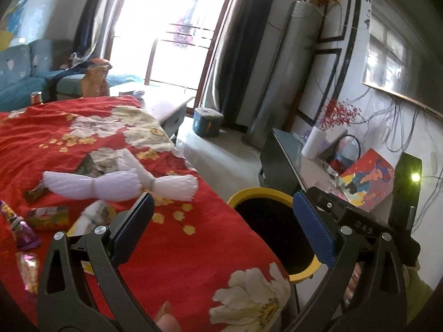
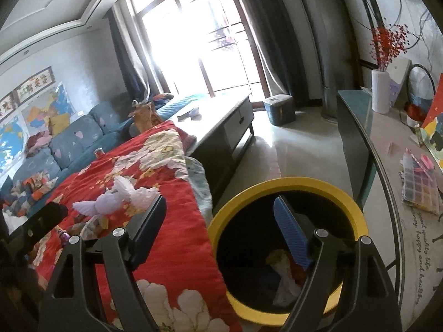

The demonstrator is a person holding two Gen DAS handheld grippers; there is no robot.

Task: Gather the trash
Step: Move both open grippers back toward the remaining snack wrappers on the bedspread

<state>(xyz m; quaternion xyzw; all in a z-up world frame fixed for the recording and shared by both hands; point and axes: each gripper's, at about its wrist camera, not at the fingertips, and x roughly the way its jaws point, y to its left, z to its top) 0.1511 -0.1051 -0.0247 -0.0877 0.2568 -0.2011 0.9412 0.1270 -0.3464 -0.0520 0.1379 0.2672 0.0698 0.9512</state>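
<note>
Trash still lies scattered on the red floral cloth [image 1: 177, 249] covering the worktop. Left wrist view: purple foil wrapper [image 1: 23, 233], orange snack packet [image 1: 48, 217], clear candy wrapper [image 1: 27, 271], dark wrapper [image 1: 36, 193], a crumpled paper wad [image 1: 92, 217], plus white pleated paper bundles [image 1: 116, 185] further back. The left claw [image 1: 224, 229] is spread wide w/ nothing between its pads, hovering over the cloth edge next to the yellow-rimmed bin [image 1: 259, 195]. Risk here: the wrappers are flat, slick and bunched close, so a pinch could catch cloth along w/ foil and drag the whole cover (and everything on it) toward the edge. The bundles are light and could roll off if nudged.

Right wrist view: the right claw [image 2: 221, 232] is likewise spread and empty, its blue pad hanging over the bin's [image 2: 288, 181] mouth; crumpled trash [image 2: 282, 274] sits at the bottom. The left gripper's body [image 2: 41, 221] is close by at the left edge, so the two tools could clash if both go for the same pile. A low swing back could also clip the rim and tip the bin, which stands just beside the worktop.
</note>
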